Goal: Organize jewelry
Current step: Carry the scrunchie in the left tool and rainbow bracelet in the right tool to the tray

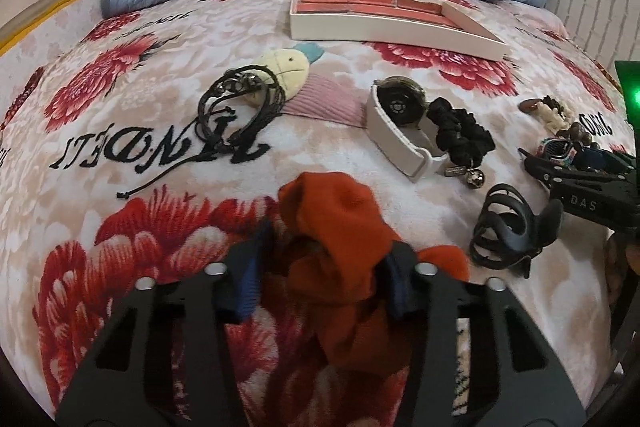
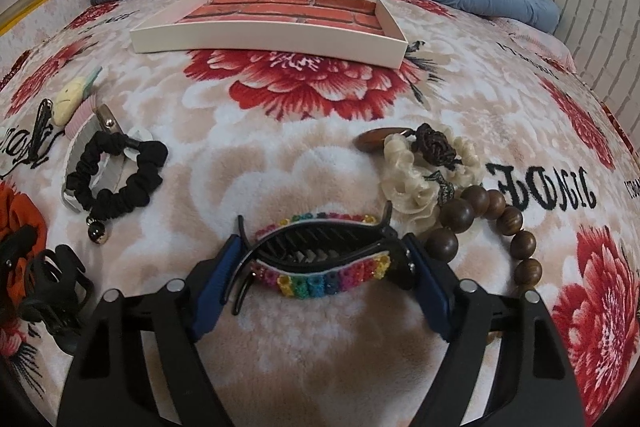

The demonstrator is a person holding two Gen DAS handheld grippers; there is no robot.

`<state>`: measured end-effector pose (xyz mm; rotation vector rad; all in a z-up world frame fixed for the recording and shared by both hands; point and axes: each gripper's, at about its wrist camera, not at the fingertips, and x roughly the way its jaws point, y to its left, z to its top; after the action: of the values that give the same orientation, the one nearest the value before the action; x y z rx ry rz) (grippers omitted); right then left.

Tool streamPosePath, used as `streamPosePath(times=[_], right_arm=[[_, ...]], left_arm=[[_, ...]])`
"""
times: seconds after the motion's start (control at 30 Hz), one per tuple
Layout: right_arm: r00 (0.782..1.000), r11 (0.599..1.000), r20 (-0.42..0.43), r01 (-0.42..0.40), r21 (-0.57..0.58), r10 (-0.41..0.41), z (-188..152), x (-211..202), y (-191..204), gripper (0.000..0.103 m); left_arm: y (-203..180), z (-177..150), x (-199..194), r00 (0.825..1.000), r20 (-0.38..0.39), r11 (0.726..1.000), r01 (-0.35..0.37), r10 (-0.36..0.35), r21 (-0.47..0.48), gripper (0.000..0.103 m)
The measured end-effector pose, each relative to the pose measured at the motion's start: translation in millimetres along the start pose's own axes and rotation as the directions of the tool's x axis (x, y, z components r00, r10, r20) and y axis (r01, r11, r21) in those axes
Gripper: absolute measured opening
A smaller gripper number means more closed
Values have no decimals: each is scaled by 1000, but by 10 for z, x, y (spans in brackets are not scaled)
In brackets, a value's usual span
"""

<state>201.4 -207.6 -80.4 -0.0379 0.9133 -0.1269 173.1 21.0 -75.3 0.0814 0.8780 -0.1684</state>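
- The orange scrunchie (image 1: 340,251) sits bunched between the pads of the left gripper (image 1: 324,283), which squeeze it from both sides.
- The rainbow clip (image 2: 320,259) lies sideways across the right gripper (image 2: 320,279), its ends touching both wide-set pads.
- The tray (image 2: 256,39) waits straight ahead, with bare blanket (image 2: 280,167) between.

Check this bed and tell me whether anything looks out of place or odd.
The tray holds nothing, while every accessory lies loose on the blanket. One watch is tangled with a black scrunchie. The left gripper pinches an orange scrunchie; the right gripper straddles a rainbow hair claw.
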Motion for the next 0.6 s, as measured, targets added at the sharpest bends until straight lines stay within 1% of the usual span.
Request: streamPosePath(times=[0.13,0.17,0.23,0.43,0.6], right_arm=[[1000,1000,3,-9,4,9,-8,2,-9,78],[1000,1000,4,-12,4,12,-5,2,-7,78],[1000,1000,6,-23,6,23,-13,-11,-20,78],[998,998,22,-60,21,60,-15,-69,-50,78],[996,997,51,-71,19,70,0,-151,-72,78]], left_arm=[[-18,2,-12,1000,2,1000,15,-15,4,28],[-22,4,-13,1000,2,1000,20,-20,6,27],[-24,3,-27,999,4,999,39,-39,4,19],[-13,22,-53,998,11,998,62,-62,-20,17],[-25,81,-148,997,51,998,53,-52,-18,16]])
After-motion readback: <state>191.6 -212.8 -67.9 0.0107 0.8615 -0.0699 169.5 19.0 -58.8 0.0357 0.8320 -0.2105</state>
